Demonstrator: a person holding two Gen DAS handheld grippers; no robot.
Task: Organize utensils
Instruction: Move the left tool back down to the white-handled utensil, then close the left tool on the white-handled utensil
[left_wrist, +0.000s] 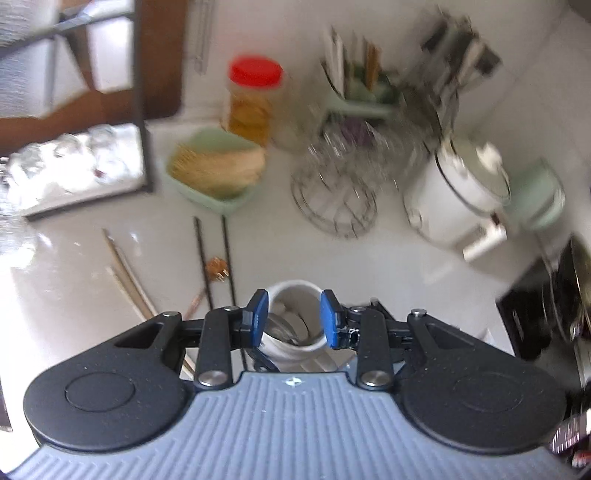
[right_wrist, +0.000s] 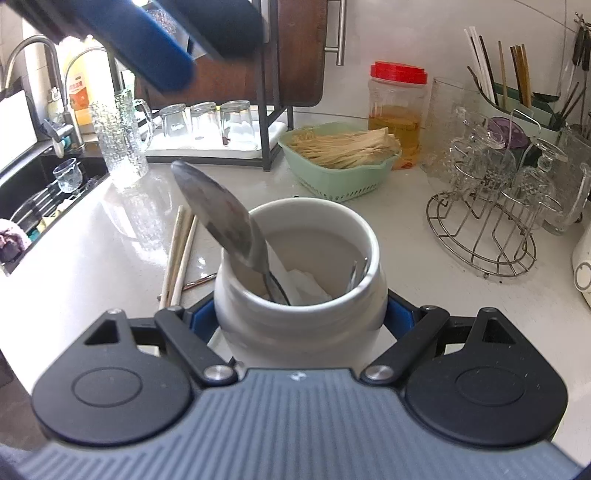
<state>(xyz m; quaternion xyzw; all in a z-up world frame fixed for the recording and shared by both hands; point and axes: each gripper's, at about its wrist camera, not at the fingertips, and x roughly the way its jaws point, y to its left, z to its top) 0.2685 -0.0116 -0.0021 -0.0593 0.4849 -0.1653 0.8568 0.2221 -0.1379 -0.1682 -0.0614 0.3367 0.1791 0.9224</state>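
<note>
Here we brace the white ceramic utensil jar (right_wrist: 299, 273) with our right gripper (right_wrist: 301, 314), its blue pads clamped against the jar's rounded belly so it cannot tip while utensils drop in. Our left gripper (left_wrist: 294, 319) hovers above the jar's mouth, jaws partly parted and empty, nothing between the pads. A metal spoon (right_wrist: 218, 218) leans bowl-up against the rim, dull and smooth, its handle sunk beside what looks like crumpled white paper; a second metal utensil rests at the far wall, too hidden to name. We judge the spoon is already stowed. Still on the glossy white countertop (right_wrist: 92, 266) lie pale wooden chopsticks (right_wrist: 181, 251) just left of the jar, slim dark chopsticks (left_wrist: 201, 254) and a small coppery piece (left_wrist: 217, 268), probably next to collect.
</note>
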